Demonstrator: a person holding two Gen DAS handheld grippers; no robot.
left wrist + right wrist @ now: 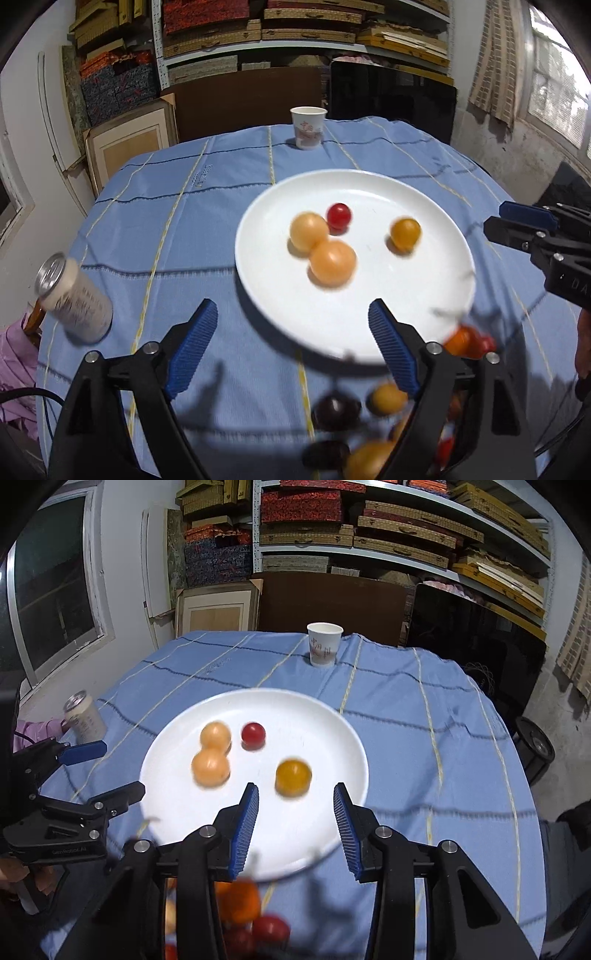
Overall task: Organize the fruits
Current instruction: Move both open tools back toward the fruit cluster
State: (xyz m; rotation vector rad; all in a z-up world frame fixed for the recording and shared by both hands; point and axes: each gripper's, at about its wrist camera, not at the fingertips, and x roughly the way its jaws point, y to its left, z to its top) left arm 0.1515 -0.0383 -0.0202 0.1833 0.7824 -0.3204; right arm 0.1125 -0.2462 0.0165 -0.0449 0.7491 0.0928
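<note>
Both my tongs are empty: left gripper (pixel 291 332) spread wide, right gripper (pixel 295 812) parted narrower; four small fruits (pixel 332 263) sit on the white plate (pixel 424 325) as sorted; loose fruit pile (pixel 240 904) waits beneath my grippers, blurred, likely next.

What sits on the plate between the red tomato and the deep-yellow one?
Nothing: in both wrist views only bare white plate separates the red tomato from the deep-yellow tomato.

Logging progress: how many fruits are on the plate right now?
4. Two pale orange fruits touch each other on the plate's left part, a small red one sits beside them farther back, and a darker orange one lies apart to the right. None look hidden.
</note>
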